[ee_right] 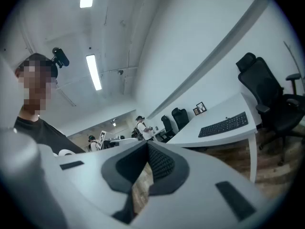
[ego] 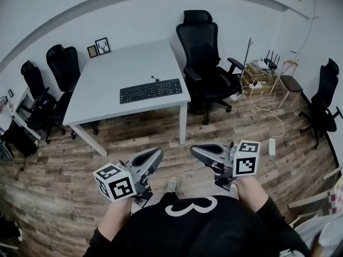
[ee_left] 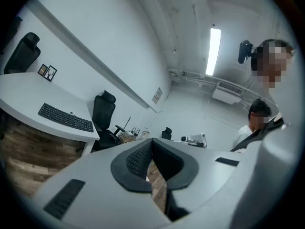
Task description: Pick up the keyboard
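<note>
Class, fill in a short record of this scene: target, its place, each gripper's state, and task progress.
target: black keyboard
place: flat on the white table, near its front edge
left gripper: shut, empty, short of the table
right gripper: shut, empty, short of the table
also on table: two picture frames at the back
progress: keyboard not yet touched

I see open wood floor (ego: 155, 135) between me and the white table (ego: 102, 103). The tabletop lies open on all sides of the keyboard (ego: 150, 90). Picture frames (ego: 98, 47) stand at its far edge. A black office chair (ego: 202, 52) crowds its right side and two more chairs (ego: 63, 68) its left.
</note>
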`<state>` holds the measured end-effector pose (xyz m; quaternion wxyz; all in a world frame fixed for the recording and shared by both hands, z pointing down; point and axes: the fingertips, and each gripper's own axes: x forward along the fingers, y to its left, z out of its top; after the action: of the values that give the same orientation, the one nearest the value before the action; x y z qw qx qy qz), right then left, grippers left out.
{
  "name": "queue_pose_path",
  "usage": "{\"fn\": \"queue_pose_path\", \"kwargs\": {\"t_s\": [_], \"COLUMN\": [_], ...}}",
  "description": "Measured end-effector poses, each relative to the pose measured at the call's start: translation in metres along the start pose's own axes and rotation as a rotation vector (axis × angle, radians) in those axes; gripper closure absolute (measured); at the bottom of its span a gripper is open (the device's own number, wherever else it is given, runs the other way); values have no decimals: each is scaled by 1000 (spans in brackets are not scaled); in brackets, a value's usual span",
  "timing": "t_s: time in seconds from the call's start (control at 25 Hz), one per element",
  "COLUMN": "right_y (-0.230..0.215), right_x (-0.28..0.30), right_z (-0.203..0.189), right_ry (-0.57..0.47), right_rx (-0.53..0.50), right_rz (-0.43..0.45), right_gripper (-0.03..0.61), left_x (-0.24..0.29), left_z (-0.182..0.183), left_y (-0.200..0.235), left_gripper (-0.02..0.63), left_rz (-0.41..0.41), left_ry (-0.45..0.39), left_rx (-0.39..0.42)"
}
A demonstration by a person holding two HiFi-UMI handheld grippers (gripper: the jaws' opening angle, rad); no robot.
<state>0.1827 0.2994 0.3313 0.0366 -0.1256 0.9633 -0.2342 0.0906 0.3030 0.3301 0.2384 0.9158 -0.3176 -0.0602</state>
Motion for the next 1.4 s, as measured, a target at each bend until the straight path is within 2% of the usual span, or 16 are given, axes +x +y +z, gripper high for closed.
{"fn": "queue_pose_path", "kwargs": {"t_s": [0.4, 0.72, 1.04, 1.4], "right_y": [-20, -56, -107, -191], "right_x": [2, 31, 80, 146], "right_z": [7, 13, 25, 74], "right_ry": [-14, -2, 14, 7], "right_rx": [12, 31, 67, 110], "right_rz": [-14, 15, 23, -9], "right_gripper": [571, 570, 569, 569], "left_x": [6, 22, 34, 66], "left_z": [3, 15, 38, 95], "left_y": [18, 58, 124, 221], "left_gripper": [600, 600, 600, 600], "left_rz": [9, 24, 43, 44], "left_ry": [-14, 1, 20, 57], "left_rx": [-32, -44, -73, -107]}}
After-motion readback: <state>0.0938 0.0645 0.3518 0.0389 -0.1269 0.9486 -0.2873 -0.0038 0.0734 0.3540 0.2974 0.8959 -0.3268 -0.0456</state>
